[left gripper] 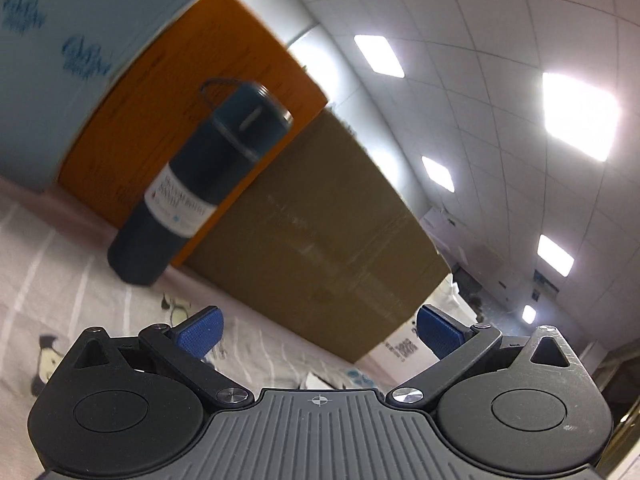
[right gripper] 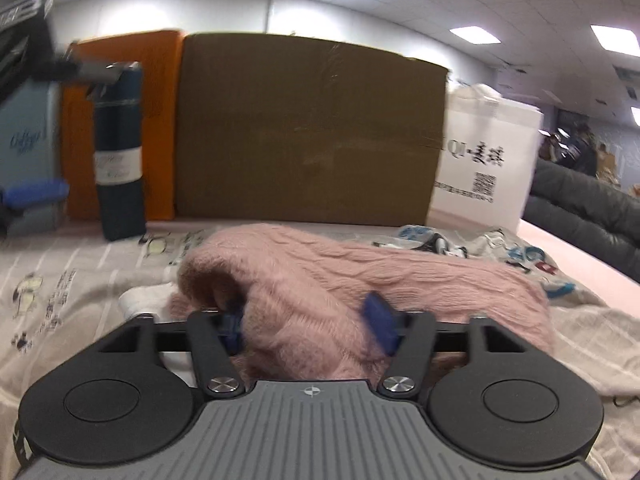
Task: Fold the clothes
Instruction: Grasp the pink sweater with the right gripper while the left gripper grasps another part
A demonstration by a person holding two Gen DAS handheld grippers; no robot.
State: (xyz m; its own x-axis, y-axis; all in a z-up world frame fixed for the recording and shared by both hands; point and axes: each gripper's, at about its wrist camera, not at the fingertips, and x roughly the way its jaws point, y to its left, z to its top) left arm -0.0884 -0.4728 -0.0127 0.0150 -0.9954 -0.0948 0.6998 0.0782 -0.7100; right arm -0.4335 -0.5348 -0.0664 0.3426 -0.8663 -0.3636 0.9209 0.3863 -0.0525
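Note:
A pink knitted sweater (right gripper: 340,276) lies in a heap on the patterned bedsheet (right gripper: 60,280). My right gripper (right gripper: 308,326) has a thick bunch of the sweater between its blue fingers (right gripper: 378,320), which press into the knit from both sides. My left gripper (left gripper: 318,330) is open and empty, tilted upward over the bedsheet (left gripper: 48,264), with blue fingers (left gripper: 200,334) wide apart; it also shows at the left edge of the right wrist view (right gripper: 32,194). No sweater is seen in the left wrist view.
A dark blue bottle (right gripper: 118,160) stands on the bed in front of an orange box (right gripper: 156,92). A large brown cardboard box (right gripper: 308,132) and a white paper bag (right gripper: 484,164) line the back. A printed garment (right gripper: 500,252) lies behind the sweater. A dark couch (right gripper: 580,204) is right.

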